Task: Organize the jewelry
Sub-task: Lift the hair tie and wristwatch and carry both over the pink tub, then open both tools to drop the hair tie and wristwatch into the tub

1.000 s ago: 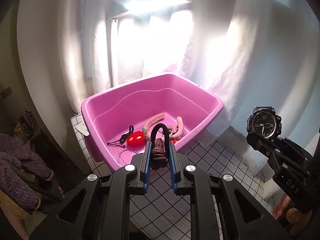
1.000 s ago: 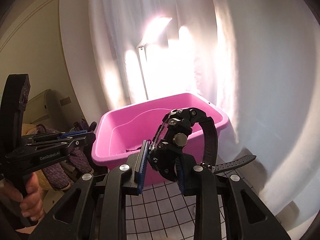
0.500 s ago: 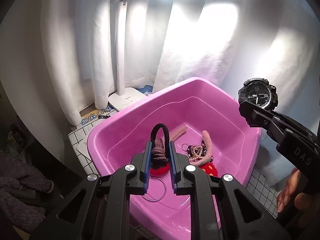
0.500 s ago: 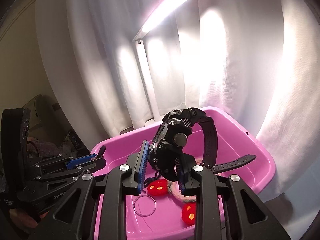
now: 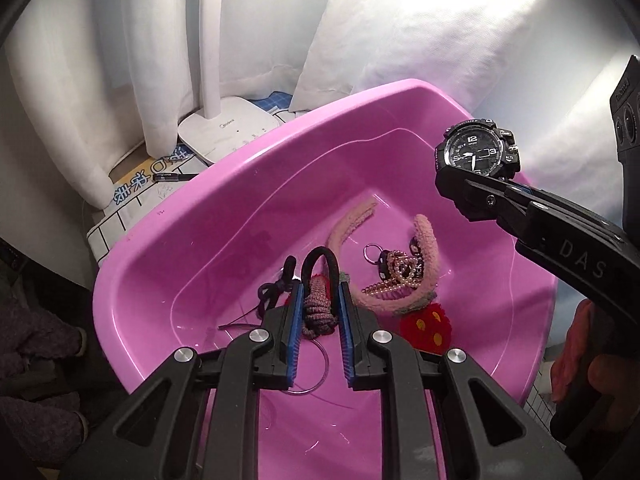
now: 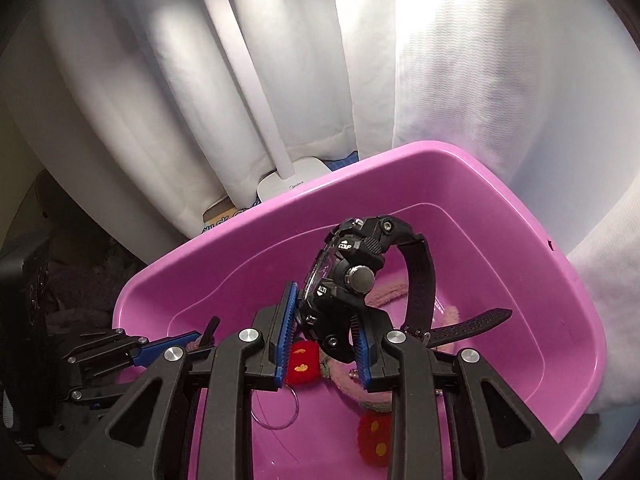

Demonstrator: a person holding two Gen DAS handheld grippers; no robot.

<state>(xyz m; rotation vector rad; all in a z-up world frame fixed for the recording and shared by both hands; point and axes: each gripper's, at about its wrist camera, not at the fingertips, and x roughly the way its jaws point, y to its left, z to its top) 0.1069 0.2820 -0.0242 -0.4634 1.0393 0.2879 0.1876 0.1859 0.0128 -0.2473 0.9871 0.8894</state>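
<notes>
My left gripper [image 5: 318, 294] is shut on a knitted hair tie [image 5: 318, 310] with a black elastic loop, held over the pink tub [image 5: 168, 240]. My right gripper [image 6: 324, 312] is shut on a black wristwatch [image 6: 352, 276], held above the tub [image 6: 520, 240]; the watch also shows in the left wrist view [image 5: 476, 152]. In the tub lie a pink fuzzy headband [image 5: 426, 240], a beaded bracelet with a keyring [image 5: 394, 276], red felt pieces [image 5: 426, 326], a black cord [image 5: 272, 292] and a thin wire ring [image 6: 276, 410].
A white desk lamp base [image 5: 228, 128] with its stem stands behind the tub, in front of white curtains [image 5: 420, 20]. A black pen [image 5: 174, 177] lies on printed paper left of the lamp. Dark purple fabric [image 5: 32, 340] lies at the far left.
Both grippers have moved forward and down over the tub, which now fills the lower half of both views. Both still hold their items.
</notes>
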